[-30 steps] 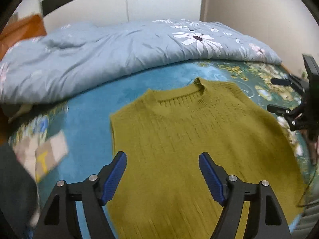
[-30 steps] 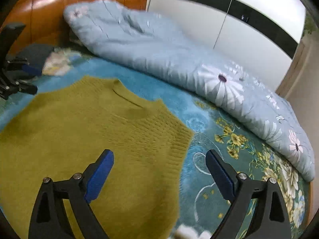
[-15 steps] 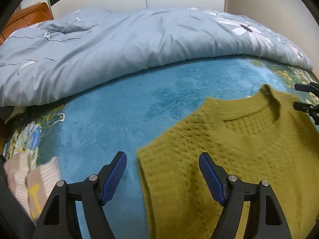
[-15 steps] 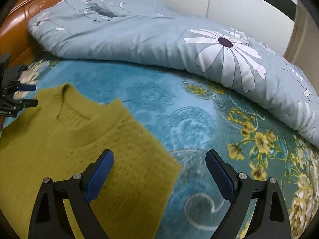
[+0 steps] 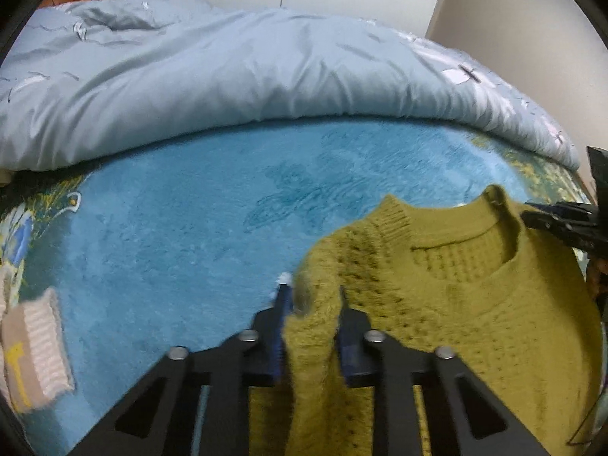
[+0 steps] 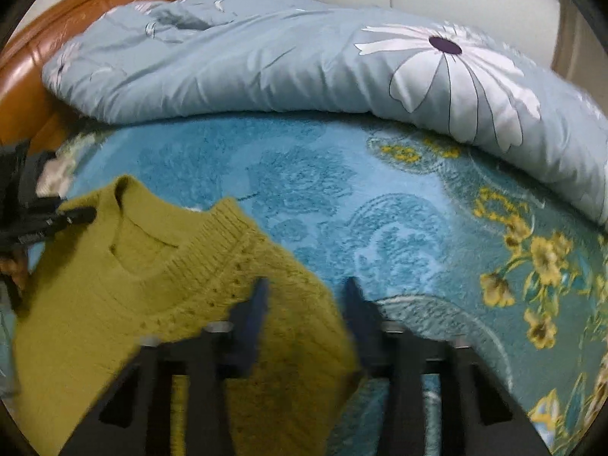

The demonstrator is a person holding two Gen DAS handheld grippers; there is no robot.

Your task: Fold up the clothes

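Knitwear on the bed: an olive-green knitted vest (image 5: pixel 475 304) is spread on the blue floral bedspread (image 5: pixel 190 228), neckline toward the far edge where a pale blue duvet (image 5: pixel 228 76) is heaped.

Left gripper (image 5: pixel 311 296): jaws drawn close with a bunch of the vest's left shoulder pinched between the blue pads; knit is seen puckered up between them. Judged a firm hold, taken at the shoulder corner so the top edge can be carried as one line.

Right gripper (image 6: pixel 304 292): jaws narrowed over the opposite shoulder, with knit lying between them. The picture is blurred, so whether the fabric is truly clamped cannot be told; the grip looks in the making.

Both shoulders are addressed at once, likely so the garment can be lifted or turned over evenly, without skewing.

Whether the vest already carries a fold is not settled; its lower part is hidden below the gripper bodies.

Striped beige cloth (image 5: pixel 34 349) lies at the bedspread's left edge, well apart.
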